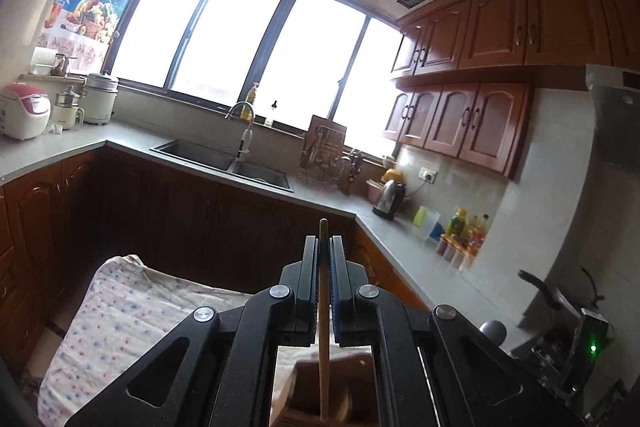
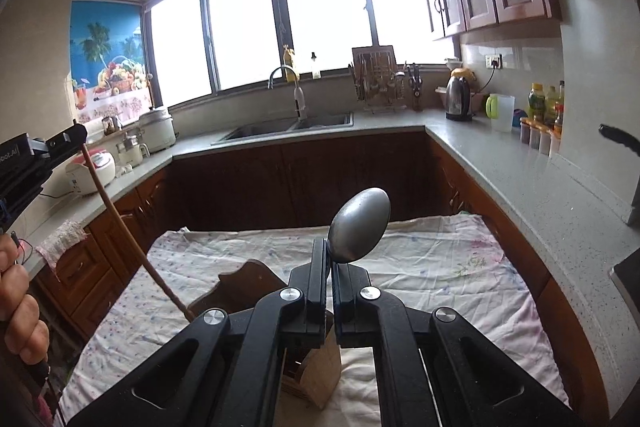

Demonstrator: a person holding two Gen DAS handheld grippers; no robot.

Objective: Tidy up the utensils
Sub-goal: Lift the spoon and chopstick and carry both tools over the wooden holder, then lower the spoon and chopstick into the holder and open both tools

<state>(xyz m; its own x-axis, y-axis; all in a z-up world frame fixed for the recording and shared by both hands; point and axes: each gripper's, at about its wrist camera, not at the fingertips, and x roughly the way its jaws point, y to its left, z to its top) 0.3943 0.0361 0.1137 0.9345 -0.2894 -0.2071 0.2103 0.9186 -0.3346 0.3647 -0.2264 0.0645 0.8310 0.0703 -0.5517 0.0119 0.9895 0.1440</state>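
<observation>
My left gripper (image 1: 324, 247) is shut on a thin wooden stick-handled utensil (image 1: 323, 327); its lower end reaches down into a wooden utensil holder (image 1: 344, 379) below the jaws. In the right wrist view the left gripper (image 2: 74, 137) shows at far left, with the wooden stick (image 2: 132, 235) slanting down to the holder (image 2: 244, 287). My right gripper (image 2: 331, 255) is shut on a metal spoon (image 2: 360, 225), bowl up, above the holder.
A floral cloth (image 2: 420, 267) covers the table under the holder. Grey counters run around the room, with a sink (image 2: 288, 125), dish rack (image 2: 376, 83), kettle (image 2: 458, 99), bottles (image 2: 544, 107) and rice cooker (image 2: 92, 167).
</observation>
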